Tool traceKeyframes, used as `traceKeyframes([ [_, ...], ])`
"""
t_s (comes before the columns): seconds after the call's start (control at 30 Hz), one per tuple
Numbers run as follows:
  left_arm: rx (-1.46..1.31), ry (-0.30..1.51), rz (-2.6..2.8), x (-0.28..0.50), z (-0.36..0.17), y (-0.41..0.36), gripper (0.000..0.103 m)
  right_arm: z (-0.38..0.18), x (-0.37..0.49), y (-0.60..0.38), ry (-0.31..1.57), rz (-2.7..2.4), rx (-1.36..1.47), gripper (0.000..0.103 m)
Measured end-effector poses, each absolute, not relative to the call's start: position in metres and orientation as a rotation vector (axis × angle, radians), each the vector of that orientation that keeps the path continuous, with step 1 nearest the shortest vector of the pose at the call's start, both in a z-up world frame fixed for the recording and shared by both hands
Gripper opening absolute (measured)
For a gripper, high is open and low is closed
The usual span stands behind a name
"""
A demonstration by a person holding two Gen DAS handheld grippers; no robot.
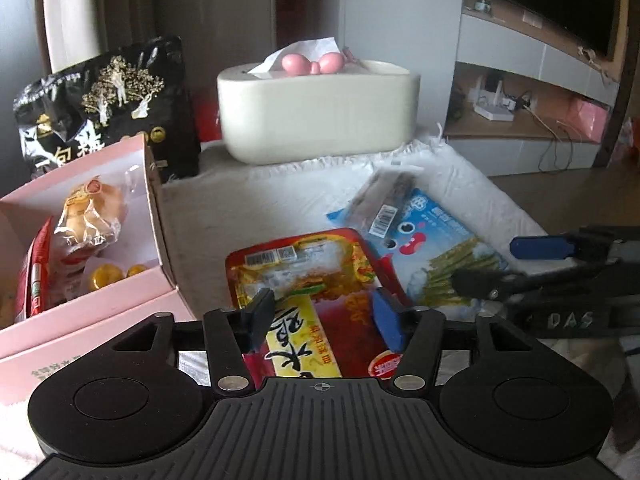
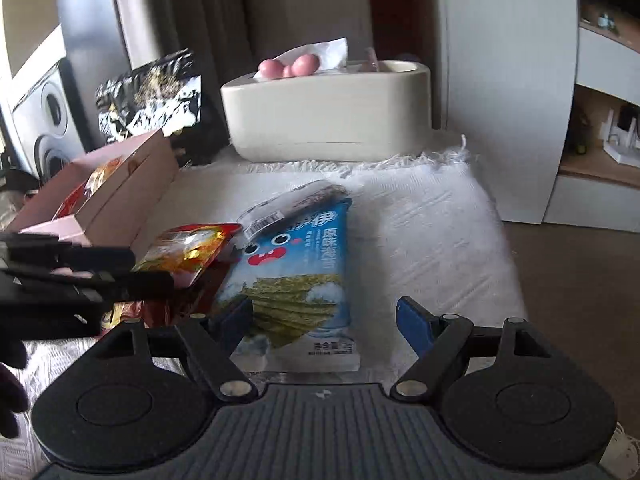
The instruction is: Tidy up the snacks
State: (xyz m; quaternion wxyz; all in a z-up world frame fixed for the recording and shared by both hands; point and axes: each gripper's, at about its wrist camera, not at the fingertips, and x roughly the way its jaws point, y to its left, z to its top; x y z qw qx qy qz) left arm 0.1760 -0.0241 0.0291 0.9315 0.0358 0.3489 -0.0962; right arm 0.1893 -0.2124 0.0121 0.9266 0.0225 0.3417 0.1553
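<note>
A red and yellow snack packet lies flat on the white cloth; my left gripper is open, its jaws spread on either side of the packet's near half. The packet also shows in the right wrist view. A blue seaweed snack bag lies to its right, with a small dark wrapped bar on its far end. My right gripper is open over the bag's near end, and it also shows in the left wrist view. An open pink box at the left holds several snacks.
A cream tissue box with a pink bow stands at the back of the cloth. A black printed bag stands behind the pink box. The brown floor lies beyond the cloth's right edge.
</note>
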Motion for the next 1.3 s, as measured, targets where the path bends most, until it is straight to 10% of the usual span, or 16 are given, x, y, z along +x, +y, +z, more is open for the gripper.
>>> traceKeyframes([
  [1.3, -0.010, 0.792, -0.160, 0.160, 0.026, 0.014, 0.075, 0.010, 0.186, -0.216, 0.711, 0.278, 0.067, 0.086],
])
